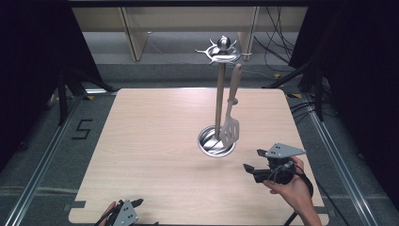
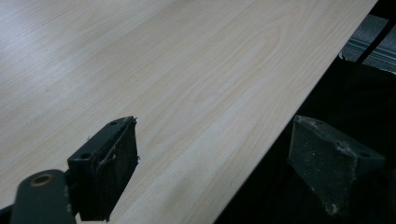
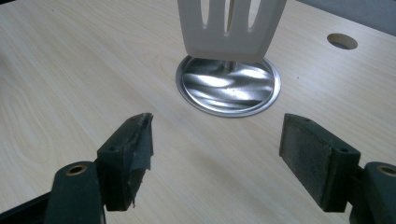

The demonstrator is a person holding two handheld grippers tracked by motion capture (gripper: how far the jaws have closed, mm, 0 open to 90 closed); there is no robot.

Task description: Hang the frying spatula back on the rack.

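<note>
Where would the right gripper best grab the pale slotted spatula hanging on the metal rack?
Probably its narrow handle above the wide slotted blade, approached from the right gripper side. The pale slotted spatula hangs upright, apart from the metal rack's post, leaving room for open fingers.

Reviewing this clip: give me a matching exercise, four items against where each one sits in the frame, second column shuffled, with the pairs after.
Column one:
1. slotted spatula
2. round metal base
3. left tool
4. right tool

Column two:
A. at the table's near edge, jaws open
B. hanging from the rack's top ring
C. flat on the table, under the spatula
D. right of the base, open, empty

Pairs: 1-B, 2-C, 3-A, 4-D
</note>
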